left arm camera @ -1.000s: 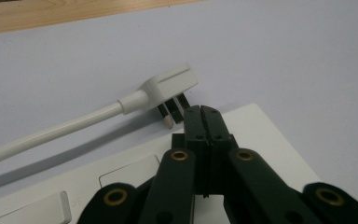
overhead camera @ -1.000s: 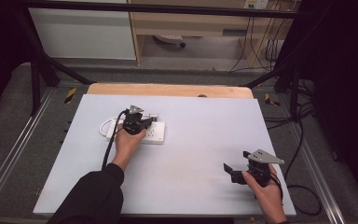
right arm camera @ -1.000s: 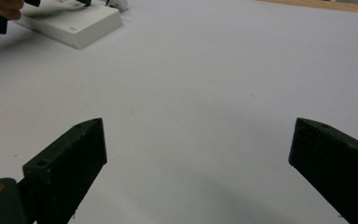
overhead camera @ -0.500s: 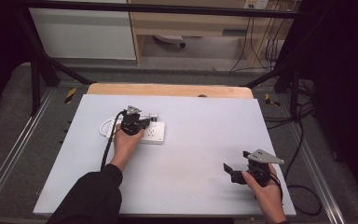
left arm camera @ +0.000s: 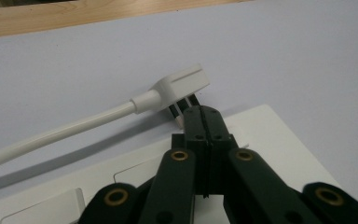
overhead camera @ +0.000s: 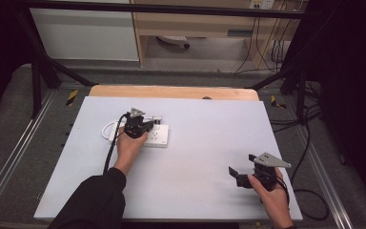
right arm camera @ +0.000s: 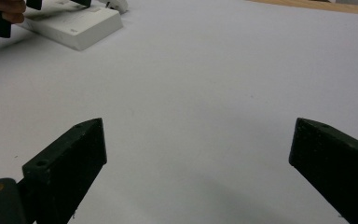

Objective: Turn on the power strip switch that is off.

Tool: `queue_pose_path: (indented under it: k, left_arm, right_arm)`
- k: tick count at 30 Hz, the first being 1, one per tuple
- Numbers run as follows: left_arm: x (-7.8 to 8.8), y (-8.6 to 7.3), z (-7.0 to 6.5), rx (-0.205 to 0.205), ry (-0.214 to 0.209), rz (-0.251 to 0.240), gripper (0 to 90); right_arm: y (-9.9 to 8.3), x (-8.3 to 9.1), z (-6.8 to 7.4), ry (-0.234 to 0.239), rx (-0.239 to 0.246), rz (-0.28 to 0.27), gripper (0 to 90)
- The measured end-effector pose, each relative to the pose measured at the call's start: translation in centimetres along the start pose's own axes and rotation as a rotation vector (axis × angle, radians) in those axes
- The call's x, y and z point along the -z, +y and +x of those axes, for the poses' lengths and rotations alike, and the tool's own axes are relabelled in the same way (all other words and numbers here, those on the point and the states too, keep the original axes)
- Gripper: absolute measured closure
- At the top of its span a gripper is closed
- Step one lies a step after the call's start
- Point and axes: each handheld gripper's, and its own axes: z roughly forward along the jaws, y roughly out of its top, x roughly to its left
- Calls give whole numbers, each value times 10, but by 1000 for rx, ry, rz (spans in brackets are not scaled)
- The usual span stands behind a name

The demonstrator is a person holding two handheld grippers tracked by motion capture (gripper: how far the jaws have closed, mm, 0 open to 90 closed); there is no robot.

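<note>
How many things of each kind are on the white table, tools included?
Power strip: 1
White plug with its cord: 1
Hand-held tools: 2, left tool and right tool
Total: 4

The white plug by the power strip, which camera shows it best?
The left gripper view: the white plug lies close and sharp just past the shut left gripper, prongs toward the power strip. In the high view the hand and gripper mostly hide it; the right gripper view catches a small far-off bit.
</note>
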Motion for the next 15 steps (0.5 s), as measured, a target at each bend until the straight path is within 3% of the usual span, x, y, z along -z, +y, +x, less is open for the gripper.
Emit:
queue_pose_path:
  k: [15]
  left_arm:
    - [4, 4, -4, 4, -23, -39, 865]
  right_arm:
    - [0, 0, 0, -2, 0, -3, 43]
